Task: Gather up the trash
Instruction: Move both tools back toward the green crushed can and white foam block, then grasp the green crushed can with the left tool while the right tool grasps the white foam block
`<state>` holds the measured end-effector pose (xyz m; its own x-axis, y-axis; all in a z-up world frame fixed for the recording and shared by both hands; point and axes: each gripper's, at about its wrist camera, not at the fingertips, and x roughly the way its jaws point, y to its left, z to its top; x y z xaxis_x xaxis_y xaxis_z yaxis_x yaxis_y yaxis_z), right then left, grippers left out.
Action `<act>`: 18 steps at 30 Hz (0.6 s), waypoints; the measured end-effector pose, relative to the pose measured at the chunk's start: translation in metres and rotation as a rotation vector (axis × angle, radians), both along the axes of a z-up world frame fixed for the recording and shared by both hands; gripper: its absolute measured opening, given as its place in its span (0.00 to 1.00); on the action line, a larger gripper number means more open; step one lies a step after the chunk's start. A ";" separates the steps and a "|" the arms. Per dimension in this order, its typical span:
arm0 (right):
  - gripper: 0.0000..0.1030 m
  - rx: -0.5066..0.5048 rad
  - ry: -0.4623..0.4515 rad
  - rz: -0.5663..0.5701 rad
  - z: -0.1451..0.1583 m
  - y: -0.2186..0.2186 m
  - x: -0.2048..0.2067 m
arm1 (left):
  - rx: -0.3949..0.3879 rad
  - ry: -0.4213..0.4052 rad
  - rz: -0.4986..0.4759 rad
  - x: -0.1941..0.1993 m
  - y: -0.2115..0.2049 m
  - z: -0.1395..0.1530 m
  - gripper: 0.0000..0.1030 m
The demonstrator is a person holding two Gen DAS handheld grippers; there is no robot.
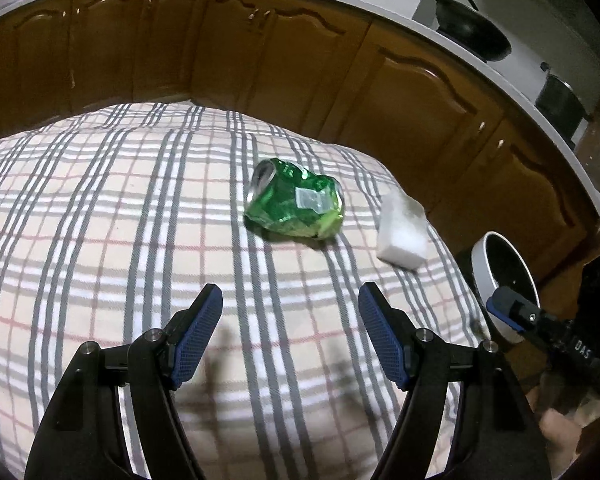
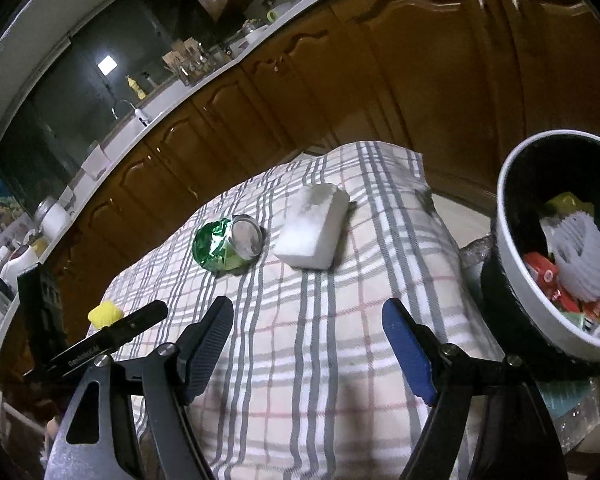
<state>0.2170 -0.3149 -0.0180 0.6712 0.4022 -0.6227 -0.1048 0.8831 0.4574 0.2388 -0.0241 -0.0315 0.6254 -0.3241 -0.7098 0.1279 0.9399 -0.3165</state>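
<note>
Left gripper (image 1: 290, 334): jaws apart, empty, above plaid cloth (image 1: 100, 220). Crushed green can (image 1: 296, 202) at 12 o'clock ahead, on its side; white foam block (image 1: 402, 234) near, at its 3 o'clock. Right gripper (image 2: 308, 340): jaws apart, empty. Trash bin (image 2: 512, 216) at 2 o'clock, holding wrappers; yellow scrap (image 2: 105, 313) at 9 o'clock.

Green crushed can (image 1: 295, 202), white foam block (image 1: 403, 233), grey-and-red plaid cloth (image 1: 100, 208), brown cabinets (image 1: 236, 40)
</note>
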 end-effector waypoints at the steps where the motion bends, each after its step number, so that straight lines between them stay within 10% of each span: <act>1: 0.77 0.000 0.002 0.002 -0.001 0.000 0.003 | 0.000 0.001 0.004 0.004 0.001 0.000 0.70; 18: 0.64 0.019 0.071 -0.020 -0.019 0.008 0.076 | 0.068 -0.009 -0.002 0.081 -0.006 -0.003 0.69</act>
